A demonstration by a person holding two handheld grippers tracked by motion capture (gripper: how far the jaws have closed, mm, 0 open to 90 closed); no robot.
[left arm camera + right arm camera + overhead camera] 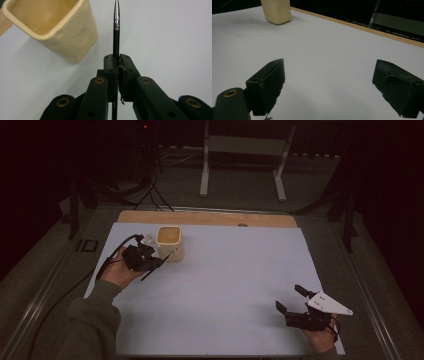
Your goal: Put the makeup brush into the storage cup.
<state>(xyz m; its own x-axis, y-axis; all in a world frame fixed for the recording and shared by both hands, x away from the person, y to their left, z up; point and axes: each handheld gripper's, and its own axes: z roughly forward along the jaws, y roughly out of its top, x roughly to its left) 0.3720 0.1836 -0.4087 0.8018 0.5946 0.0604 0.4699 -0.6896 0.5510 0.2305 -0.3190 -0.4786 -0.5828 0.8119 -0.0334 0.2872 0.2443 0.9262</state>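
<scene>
Left gripper (117,65), jaws pinching a slim black pen with a silver tapered tip (116,30), long axis running straight out along the jaws. The pen tip lies just beside a cream square-mouthed ceramic cup (169,241) standing near the table's far left. Right gripper (292,303), jaws spread and empty, rests well apart on the white table sheet (225,280).

Glossy cream ceramic-looking cup (55,30), pen (116,30) with polished metal tip and black barrel, matt white table cover (225,285), wooden table edge (210,217), matt black plastic-looking jaws.
</scene>
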